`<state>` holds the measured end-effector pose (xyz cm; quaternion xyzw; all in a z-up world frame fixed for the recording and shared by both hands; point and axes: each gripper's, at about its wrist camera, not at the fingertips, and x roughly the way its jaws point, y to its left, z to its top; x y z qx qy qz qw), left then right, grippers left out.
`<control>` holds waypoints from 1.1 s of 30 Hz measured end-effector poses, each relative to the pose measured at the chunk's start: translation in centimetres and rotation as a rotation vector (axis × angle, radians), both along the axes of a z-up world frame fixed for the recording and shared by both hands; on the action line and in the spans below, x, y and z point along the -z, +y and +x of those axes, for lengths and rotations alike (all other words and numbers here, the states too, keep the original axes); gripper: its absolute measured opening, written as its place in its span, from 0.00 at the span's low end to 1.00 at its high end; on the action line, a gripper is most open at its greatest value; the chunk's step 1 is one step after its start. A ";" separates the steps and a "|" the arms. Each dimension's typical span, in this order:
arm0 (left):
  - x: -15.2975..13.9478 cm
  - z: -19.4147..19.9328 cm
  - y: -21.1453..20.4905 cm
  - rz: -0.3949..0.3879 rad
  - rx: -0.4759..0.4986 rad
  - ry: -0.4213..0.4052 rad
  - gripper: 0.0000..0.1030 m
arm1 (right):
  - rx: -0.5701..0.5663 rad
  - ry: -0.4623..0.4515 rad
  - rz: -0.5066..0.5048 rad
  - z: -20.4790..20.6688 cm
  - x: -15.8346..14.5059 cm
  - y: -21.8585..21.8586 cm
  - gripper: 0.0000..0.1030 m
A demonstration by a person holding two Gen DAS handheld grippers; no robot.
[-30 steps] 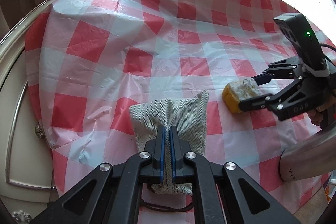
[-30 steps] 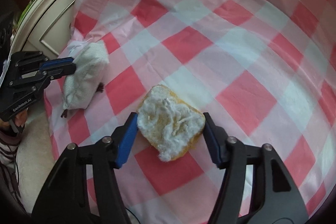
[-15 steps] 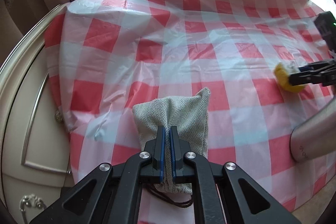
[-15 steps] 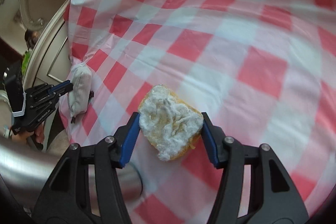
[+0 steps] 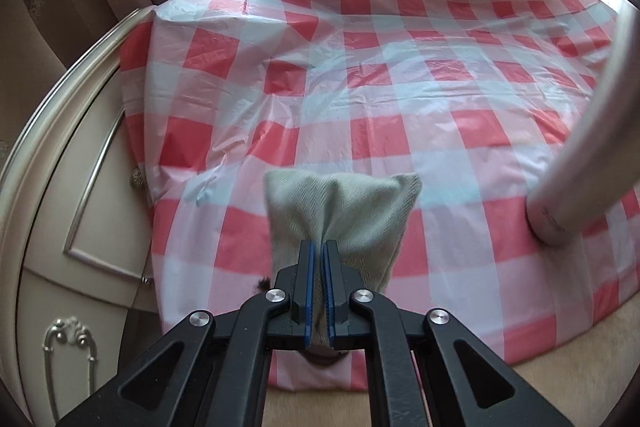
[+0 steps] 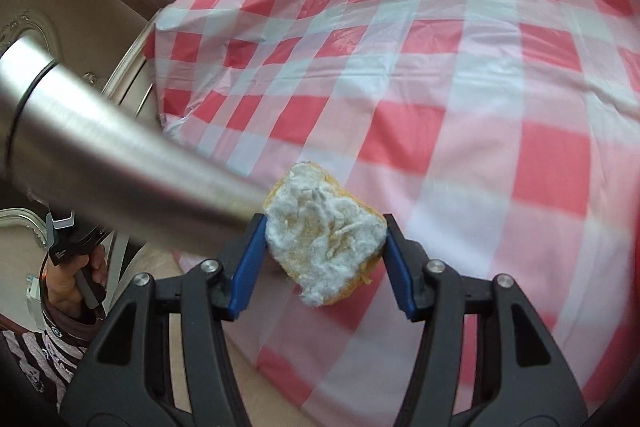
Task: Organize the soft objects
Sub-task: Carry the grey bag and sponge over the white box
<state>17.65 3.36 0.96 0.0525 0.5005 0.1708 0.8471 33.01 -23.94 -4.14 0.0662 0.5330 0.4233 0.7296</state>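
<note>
Jaws of left gripper (image 5: 319,263) are pinching grey fabric pouch (image 5: 340,215) over checked tablecloth (image 5: 400,87); right gripper (image 6: 324,247) is clamping yellow sponge (image 6: 324,239)

The left claw (image 5: 319,267) has its blue-padded fingers (image 5: 306,291) pinched nearly together on a herringbone cloth pouch (image 5: 340,215). The right claw (image 6: 324,251) clamps a yellow sponge (image 6: 324,235) between wider-set fingers (image 6: 246,267). A hand (image 6: 70,279) grips the left claw's handle.
</note>
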 end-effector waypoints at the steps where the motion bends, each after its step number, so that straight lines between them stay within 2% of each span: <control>1: -0.1 -0.3 -0.2 0.000 0.001 -0.002 0.05 | 0.007 0.001 0.004 -0.9 -0.1 -0.4 0.58; 10: -0.8 -2.7 -2.6 -0.002 0.039 -0.028 0.05 | 0.058 -0.017 0.001 -6.1 -0.9 -3.2 0.58; 14: -1.1 -2.6 -1.5 -0.076 0.061 -0.066 0.06 | 0.076 -0.023 0.008 -7.2 -1.3 -4.3 0.58; 17: -0.3 -1.4 0.5 -0.173 0.049 -0.042 0.13 | 0.086 -0.028 0.014 -7.9 -1.7 -4.9 0.58; 18: 0.1 -0.9 1.1 -0.189 0.045 -0.032 0.23 | 0.088 -0.028 0.016 -8.2 -1.8 -5.1 0.58; 19: 0.4 -0.5 1.4 -0.182 0.044 -0.024 0.41 | 0.090 -0.029 0.020 -8.3 -1.8 -5.2 0.58; 20: 0.7 0.0 1.7 -0.168 0.051 -0.017 0.55 | 0.091 -0.027 0.022 -8.6 -1.8 -5.4 0.58; 21: 0.9 0.5 1.9 -0.165 0.063 -0.019 0.74 | 0.091 -0.026 0.020 -8.8 -1.7 -5.6 0.58; 22: 1.0 0.9 2.0 -0.166 0.073 -0.022 0.80 | 0.092 -0.024 0.016 -8.9 -1.7 -5.6 0.58; 25: 1.5 2.5 2.4 -0.165 0.090 -0.003 0.80 | 0.089 -0.013 0.017 -9.5 -1.4 -5.8 0.58; 27: 2.8 4.0 2.8 -0.157 0.077 0.050 0.79 | 0.085 -0.010 0.014 -9.7 -1.3 -5.6 0.58; 29: 4.4 4.9 3.0 -0.164 0.064 0.109 0.61 | 0.080 -0.008 0.014 -10.1 -1.2 -5.7 0.58; 30: 4.9 5.1 2.9 -0.140 0.058 0.129 0.55 | 0.080 -0.007 0.015 -10.2 -1.2 -5.7 0.58; 33: 4.9 4.5 1.7 -0.071 0.068 0.134 0.51 | 0.078 -0.003 0.016 -10.6 -1.0 -5.9 0.58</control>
